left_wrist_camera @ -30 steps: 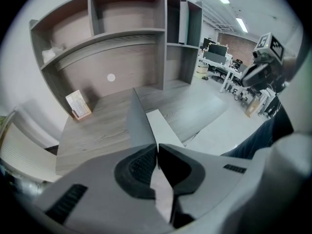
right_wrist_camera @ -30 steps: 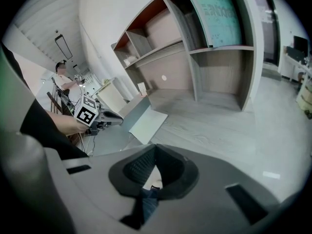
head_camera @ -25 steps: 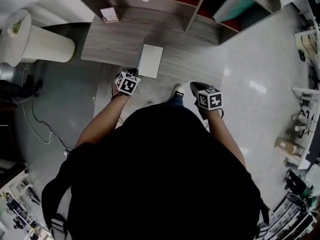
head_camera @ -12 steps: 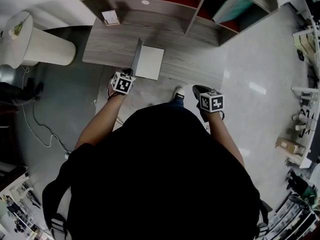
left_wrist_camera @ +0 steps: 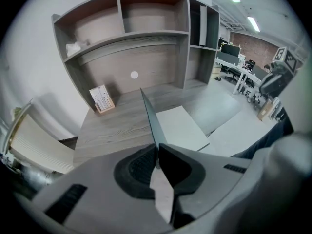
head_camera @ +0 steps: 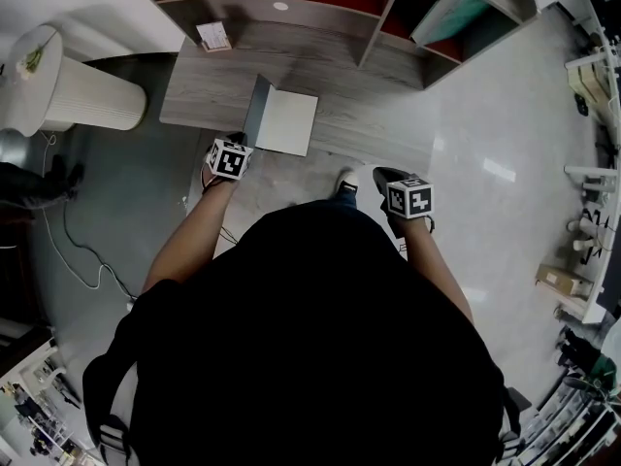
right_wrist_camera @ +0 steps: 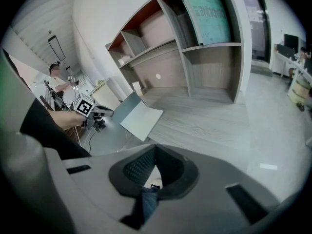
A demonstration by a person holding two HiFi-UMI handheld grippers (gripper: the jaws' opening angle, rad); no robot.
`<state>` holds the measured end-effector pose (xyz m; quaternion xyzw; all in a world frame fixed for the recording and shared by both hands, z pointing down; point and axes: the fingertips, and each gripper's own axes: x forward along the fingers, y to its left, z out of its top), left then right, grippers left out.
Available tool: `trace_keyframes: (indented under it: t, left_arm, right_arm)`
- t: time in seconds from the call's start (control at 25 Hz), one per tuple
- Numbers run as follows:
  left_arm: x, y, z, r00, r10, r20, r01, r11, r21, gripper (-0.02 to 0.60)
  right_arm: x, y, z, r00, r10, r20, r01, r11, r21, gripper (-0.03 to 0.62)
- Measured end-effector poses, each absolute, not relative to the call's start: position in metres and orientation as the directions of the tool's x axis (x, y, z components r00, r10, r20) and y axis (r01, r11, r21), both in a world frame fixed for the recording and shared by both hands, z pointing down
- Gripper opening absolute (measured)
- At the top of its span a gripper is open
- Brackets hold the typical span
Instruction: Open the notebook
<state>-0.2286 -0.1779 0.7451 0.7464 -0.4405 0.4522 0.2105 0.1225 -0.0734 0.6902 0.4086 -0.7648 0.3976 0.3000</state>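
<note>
Jaws of the left gripper (left_wrist_camera: 157, 147) are pinched shut on the near edge of the notebook's cover (left_wrist_camera: 149, 112), which runs edge-on between the pads. Those of the right gripper (right_wrist_camera: 155, 147) are closed together on nothing.

The notebook (head_camera: 289, 124) lies at the front edge of the low wooden tabletop (head_camera: 209, 90), below the shelf (head_camera: 320, 13). Its cover stands roughly upright along the left side, and a white page (left_wrist_camera: 181, 128) lies bare and flat to its right. By my reading the task is about half done: the cover is lifted clear of the pages, but it has yet to swing over to the left and lie flat on the tabletop before the grip can be let go.

The left arm reaches forward, with its gripper tipped steeply down onto the cover's near edge. The right arm is bent close to the body, and its gripper points down at the floor (head_camera: 466, 115), well apart from the notebook.
</note>
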Motion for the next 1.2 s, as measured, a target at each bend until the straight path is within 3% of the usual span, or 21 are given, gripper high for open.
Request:
trace_keyframes:
  t: [1.2]
  left_arm:
    - [-0.268,-0.182,0.746,0.153,-0.521,0.840,-0.903,-0.420,-0.095,0.035]
  right_arm:
    - [0.132,-0.067,0.690,-0.466,-0.379,0.799,-0.872,0.349,-0.343,0.003]
